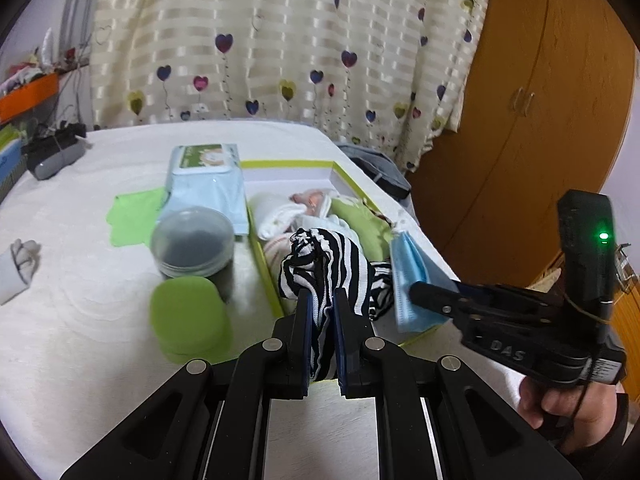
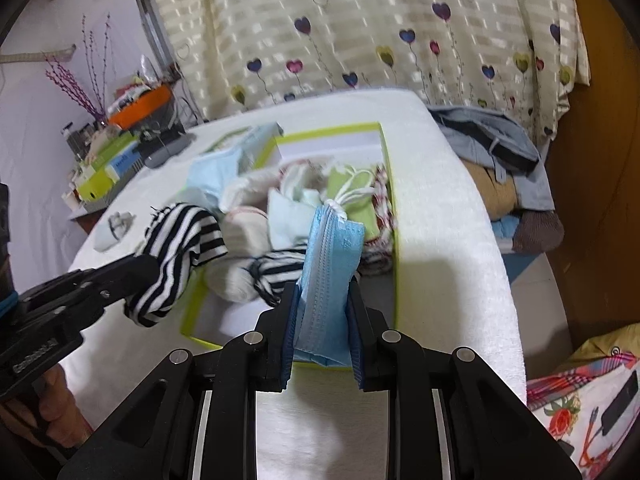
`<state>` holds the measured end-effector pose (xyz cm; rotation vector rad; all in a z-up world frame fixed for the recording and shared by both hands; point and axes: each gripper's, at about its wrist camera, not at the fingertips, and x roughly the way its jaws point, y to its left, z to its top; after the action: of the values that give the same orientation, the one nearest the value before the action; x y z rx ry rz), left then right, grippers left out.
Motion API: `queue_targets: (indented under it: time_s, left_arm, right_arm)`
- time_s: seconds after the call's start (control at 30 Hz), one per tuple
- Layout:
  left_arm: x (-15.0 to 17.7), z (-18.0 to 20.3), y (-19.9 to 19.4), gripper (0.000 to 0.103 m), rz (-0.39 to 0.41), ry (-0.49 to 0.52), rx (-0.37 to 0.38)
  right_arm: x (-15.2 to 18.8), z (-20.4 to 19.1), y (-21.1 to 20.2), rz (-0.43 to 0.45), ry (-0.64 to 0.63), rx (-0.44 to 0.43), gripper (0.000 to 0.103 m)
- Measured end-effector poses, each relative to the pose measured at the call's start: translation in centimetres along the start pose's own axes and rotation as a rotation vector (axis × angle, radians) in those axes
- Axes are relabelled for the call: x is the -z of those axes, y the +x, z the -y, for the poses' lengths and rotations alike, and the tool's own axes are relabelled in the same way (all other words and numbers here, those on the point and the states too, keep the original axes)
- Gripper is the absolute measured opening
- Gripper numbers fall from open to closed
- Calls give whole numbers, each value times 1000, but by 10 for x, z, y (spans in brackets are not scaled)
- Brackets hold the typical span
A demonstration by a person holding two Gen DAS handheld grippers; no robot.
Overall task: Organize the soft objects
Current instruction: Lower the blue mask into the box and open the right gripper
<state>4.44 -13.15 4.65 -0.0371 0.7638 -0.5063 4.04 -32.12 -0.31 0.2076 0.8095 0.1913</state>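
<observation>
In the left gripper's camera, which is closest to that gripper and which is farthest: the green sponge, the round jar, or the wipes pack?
From the left gripper:
1. Green sponge, nearest, just to its left.
2. Round jar, behind the sponge.
3. Wipes pack, farthest, behind the jar.

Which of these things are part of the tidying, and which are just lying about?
Part of the job:
- striped cloth in the left tongs
- blue face masks in the right tongs
- green-rimmed box of soft items

Lying about:
- wipes pack
- lidded jar
- green sponge
- curtain
</observation>
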Motion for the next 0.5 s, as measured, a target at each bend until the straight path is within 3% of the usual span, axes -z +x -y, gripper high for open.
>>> queue_targets:
  time_s: [0.5]
  left_arm:
    - [-4, -2, 24, 9, -38, -5, -4]
  right_arm:
    - [-28, 10, 49, -16, -10, 12, 24]
